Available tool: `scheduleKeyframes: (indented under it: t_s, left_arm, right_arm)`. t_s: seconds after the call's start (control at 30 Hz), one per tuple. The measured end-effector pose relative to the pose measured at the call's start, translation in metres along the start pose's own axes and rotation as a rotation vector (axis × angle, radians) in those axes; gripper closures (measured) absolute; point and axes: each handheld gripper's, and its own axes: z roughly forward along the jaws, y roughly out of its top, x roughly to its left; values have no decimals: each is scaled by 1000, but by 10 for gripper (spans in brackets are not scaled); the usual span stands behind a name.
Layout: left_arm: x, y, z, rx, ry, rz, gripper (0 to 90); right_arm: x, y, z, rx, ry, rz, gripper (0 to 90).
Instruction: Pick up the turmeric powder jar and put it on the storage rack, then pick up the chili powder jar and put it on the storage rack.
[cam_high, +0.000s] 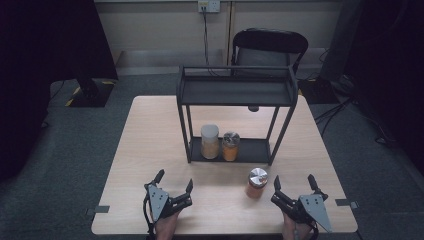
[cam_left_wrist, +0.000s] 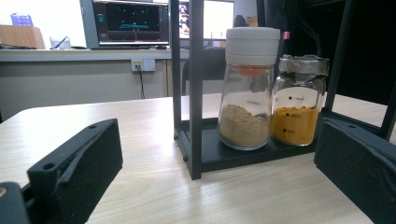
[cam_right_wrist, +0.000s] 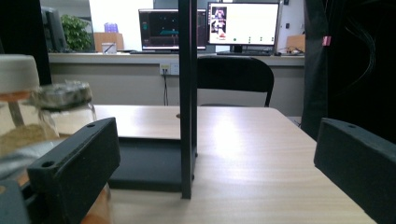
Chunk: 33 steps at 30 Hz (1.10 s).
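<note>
High view: both grippers sit at the near table edge, jaws apart, nothing held. Left gripper faces the black rack; right gripper is just beside the loose silver-lidded jar, which stands upright on the table in front of the rack, a bit to its right. The rack's lower shelf already holds a white-capped jar of tan powder and a yellow-powder jar, close together, maybe touching. Likely job: put the loose jar on a shelf. Risks: jar sits left of the right gripper's line, so a straight close would clip or tip it; glass is round and slick, so an off-centre pinch could let it twist out; free shelf space is beside the rack post, so the jar may catch the post or knock its neighbour. Writing: the yellow-powder jar has small dark graduation marks, too small to read. No brand visible.
</note>
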Motion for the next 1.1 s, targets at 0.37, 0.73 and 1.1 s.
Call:
scheduleKeyframes:
  t_s: [0.37, 0.73, 1.1]
  left_arm:
    - [0, 0, 0, -1, 1, -1, 5]
    - [0, 0, 0, -1, 2, -1, 5]
    - [-1, 0, 0, -1, 4, -1, 5]
  right_arm:
    - [1, -15, 5, 62, -12, -14, 0]
    - [-1, -17, 5, 50, -10, -3, 0]
    - [4, -19, 4, 43, -47, 10, 0]
